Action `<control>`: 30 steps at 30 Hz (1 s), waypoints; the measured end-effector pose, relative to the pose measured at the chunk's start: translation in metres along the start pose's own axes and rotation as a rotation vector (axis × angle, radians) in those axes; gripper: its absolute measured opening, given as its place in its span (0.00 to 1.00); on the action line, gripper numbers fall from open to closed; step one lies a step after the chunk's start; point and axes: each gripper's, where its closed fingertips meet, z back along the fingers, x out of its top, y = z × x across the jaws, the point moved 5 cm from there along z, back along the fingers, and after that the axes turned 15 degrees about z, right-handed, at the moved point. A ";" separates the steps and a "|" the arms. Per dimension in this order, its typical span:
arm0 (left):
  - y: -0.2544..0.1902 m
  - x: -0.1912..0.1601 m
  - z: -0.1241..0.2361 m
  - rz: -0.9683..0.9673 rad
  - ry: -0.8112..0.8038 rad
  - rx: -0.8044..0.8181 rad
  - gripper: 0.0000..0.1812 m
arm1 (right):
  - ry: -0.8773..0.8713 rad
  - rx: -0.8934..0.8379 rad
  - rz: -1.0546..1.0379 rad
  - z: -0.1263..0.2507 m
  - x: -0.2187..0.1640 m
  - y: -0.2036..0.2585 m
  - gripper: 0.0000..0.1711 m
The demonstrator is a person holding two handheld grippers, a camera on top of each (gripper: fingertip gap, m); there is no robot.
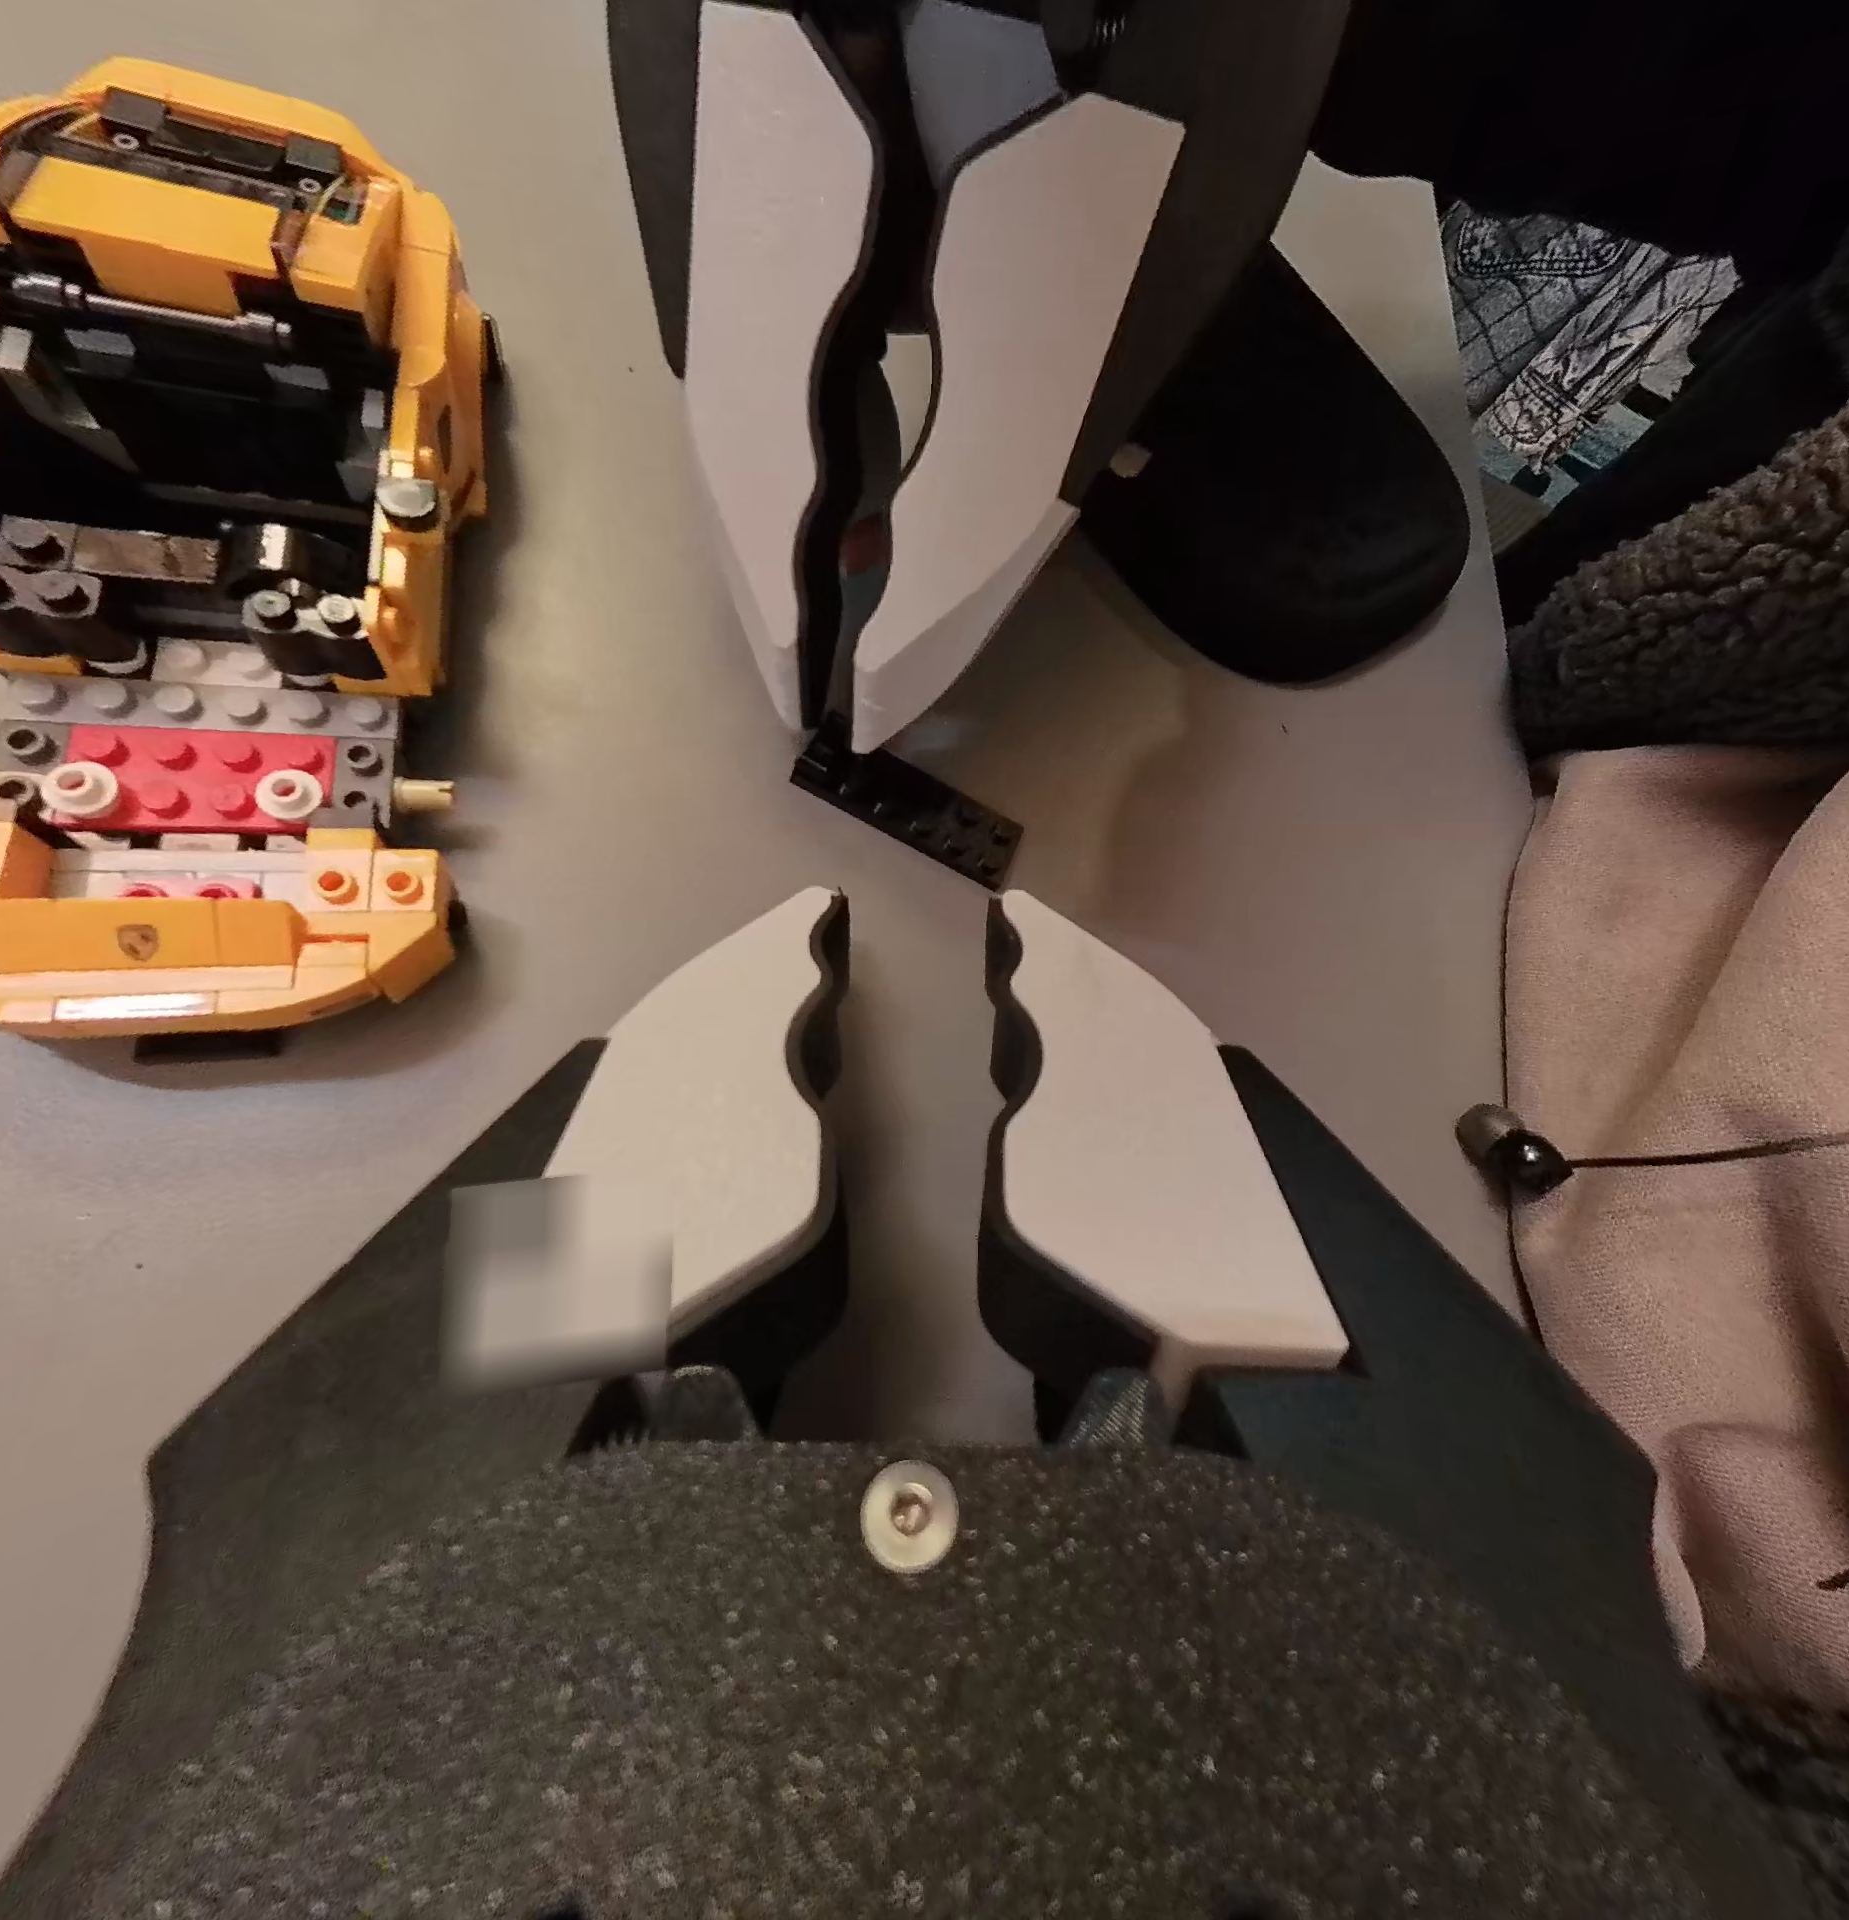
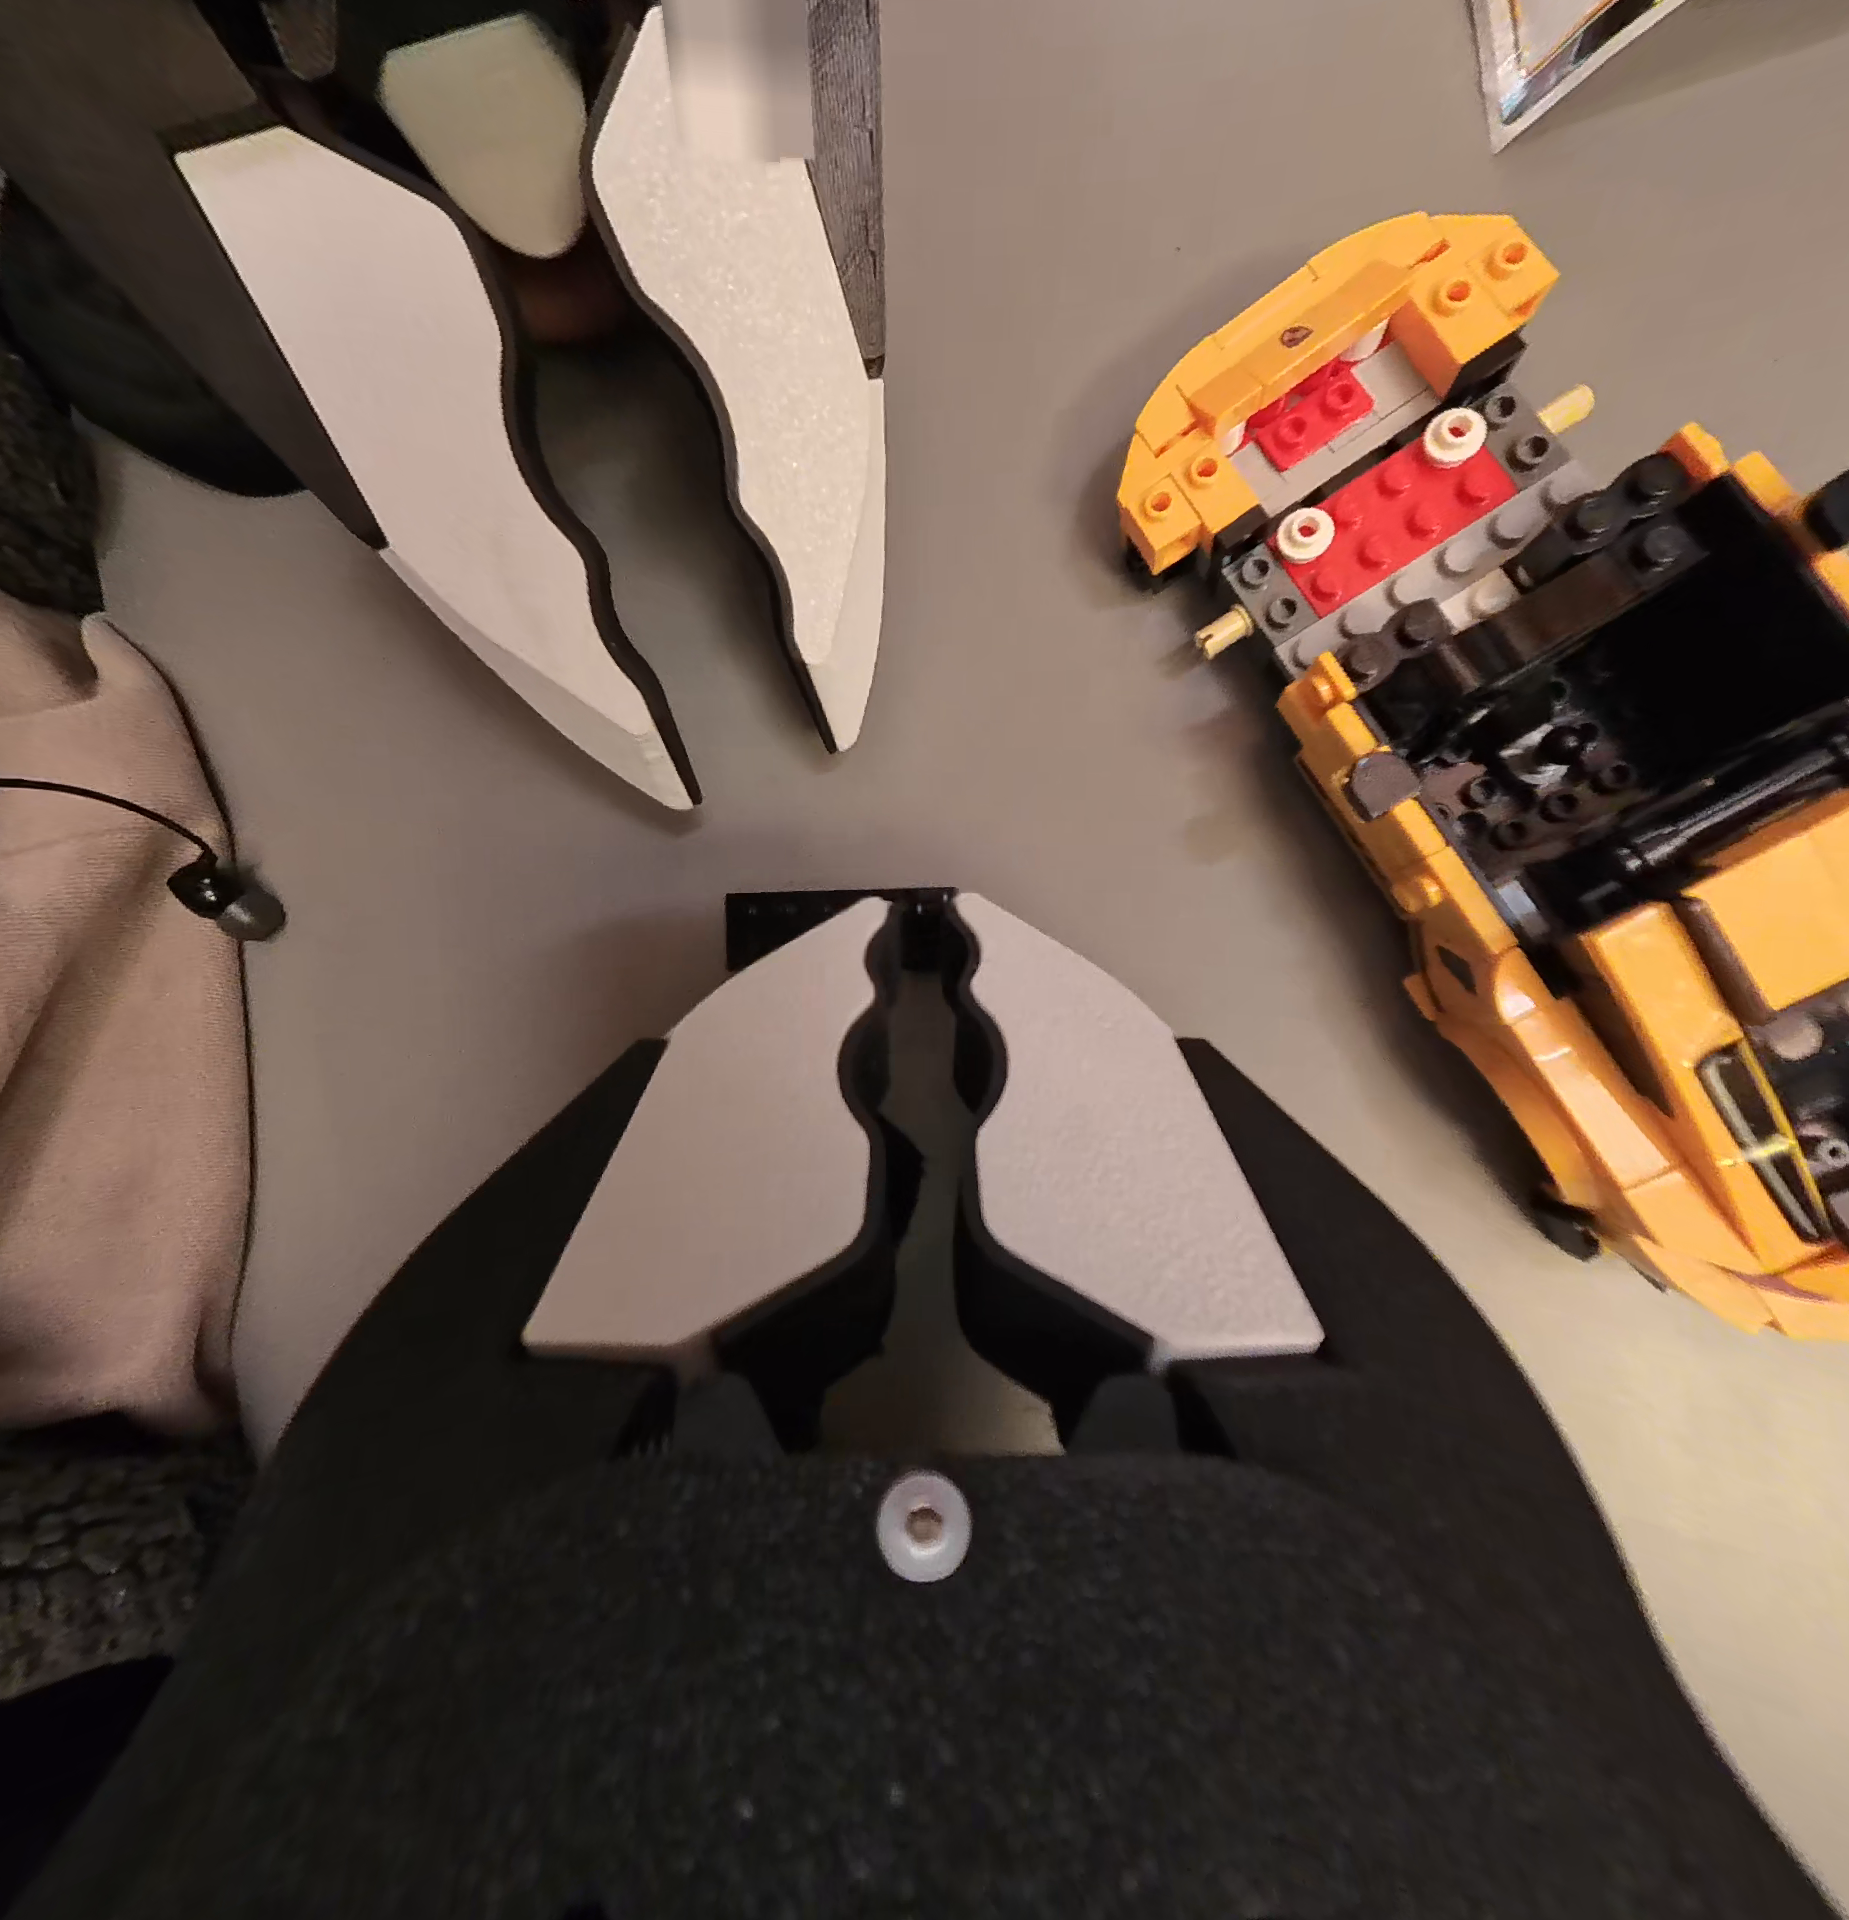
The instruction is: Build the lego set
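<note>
We have the right gripper (image 2: 920, 914) clenched on one end of a black plate (image 1: 904, 816), which lies on the grey counter (image 1: 587, 1039) right at the centre of both wrist views. Our left gripper (image 1: 918, 904) hovers with its jaws released, fingertips just short of the plate's other end.

To do this step well, we would lift the plate level and keep the grip near its end, so the stud side stays free for pressing down (a pinch this far out lets a thin plate swing, so we go slowly). The left jaws could steady the free end or hold the model while we seat it. Which spot it belongs on we cannot tell.

The plate is thin, long and black, two studs wide, lying flat with its studs up. The yellow car (image 1: 203, 540) sits well apart at about 10 o'clock in the left wrist view, its red and grey inner bricks exposed and its black cabin uncovered.
</note>
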 end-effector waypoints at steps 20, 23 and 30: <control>0.000 0.000 0.000 -0.018 -0.009 0.023 0.12 | 0.269 -0.058 0.147 -0.006 0.007 0.003 0.03; 0.000 0.000 0.001 -0.019 -0.013 0.025 0.12 | 0.322 -0.070 0.206 -0.007 0.009 0.004 0.03; 0.000 0.000 0.001 -0.031 -0.012 0.036 0.12 | 0.394 -0.063 0.307 -0.009 0.012 0.006 0.03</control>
